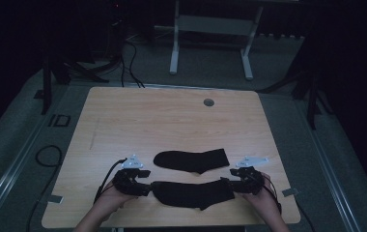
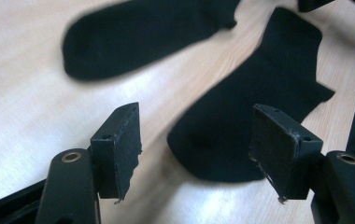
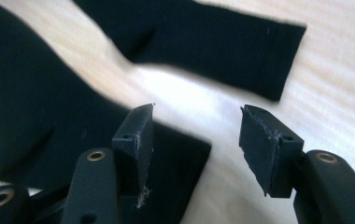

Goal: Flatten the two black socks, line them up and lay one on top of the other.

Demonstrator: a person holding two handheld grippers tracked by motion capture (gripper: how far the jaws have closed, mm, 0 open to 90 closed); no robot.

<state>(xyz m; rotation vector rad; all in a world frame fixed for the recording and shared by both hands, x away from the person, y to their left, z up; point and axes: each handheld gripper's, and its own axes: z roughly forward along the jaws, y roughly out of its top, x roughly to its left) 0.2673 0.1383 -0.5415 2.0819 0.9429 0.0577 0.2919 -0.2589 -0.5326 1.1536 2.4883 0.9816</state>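
Two black socks lie flat on the wooden table [image 1: 172,121]. The far sock [image 1: 191,160] [image 2: 143,35] [image 3: 213,42] rests mid-table. The near sock [image 1: 193,193] [image 2: 259,107] [image 3: 40,121] stretches between my two grippers by the front edge. My left gripper [image 1: 145,186] [image 2: 196,149] stands open at the toe end, its jaws straddling the toe without closing on it. My right gripper [image 1: 226,183] [image 3: 196,144] is open at the cuff end, its left jaw over the cuff corner and nothing pinched between the pads.
A round grommet hole [image 1: 208,102] sits near the table's far edge. Beyond the table stands a white desk frame [image 1: 210,43] on a grey floor. Cables [image 1: 49,154] trail off the left side. The table's far half is bare wood.
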